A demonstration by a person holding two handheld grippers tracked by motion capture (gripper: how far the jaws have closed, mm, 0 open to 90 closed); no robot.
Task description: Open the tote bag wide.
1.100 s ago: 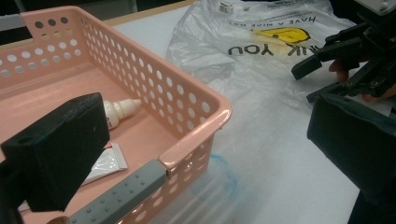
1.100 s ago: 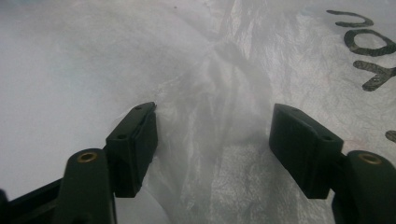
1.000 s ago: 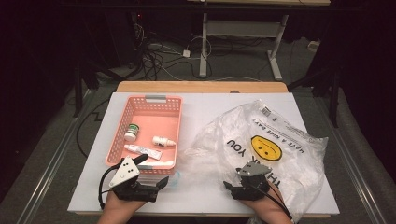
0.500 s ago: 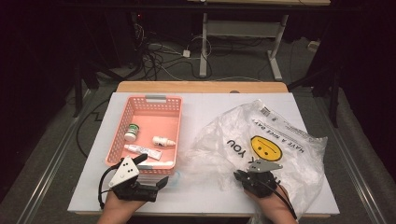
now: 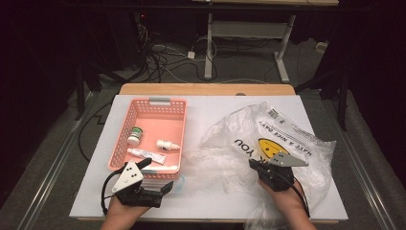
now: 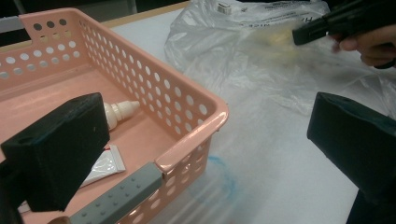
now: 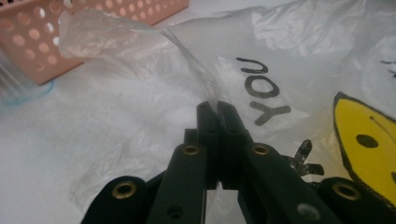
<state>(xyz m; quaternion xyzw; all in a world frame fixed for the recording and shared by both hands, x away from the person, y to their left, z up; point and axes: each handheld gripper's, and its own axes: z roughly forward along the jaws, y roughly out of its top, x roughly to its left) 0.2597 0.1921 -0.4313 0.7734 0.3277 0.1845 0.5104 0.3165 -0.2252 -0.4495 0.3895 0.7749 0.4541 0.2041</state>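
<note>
Table (image 5: 210, 110) brightly lit from above, surroundings dark; soft glare on plastic bag (image 7: 299, 32) (near black jaws blurred); far hand (image 6: 373, 44) motion-smeared.

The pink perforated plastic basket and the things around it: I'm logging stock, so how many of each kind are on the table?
Pink perforated plastic basket: 1
Small white jar with green label: 1
Small white dropper bottle: 1
White squeeze tubes: 2
Clear plastic bag with yellow smiley print: 1
Total: 6

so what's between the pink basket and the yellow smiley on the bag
Crumpled clear plastic of the bag on the white table, seen in the high view, between basket and smiley.
</note>
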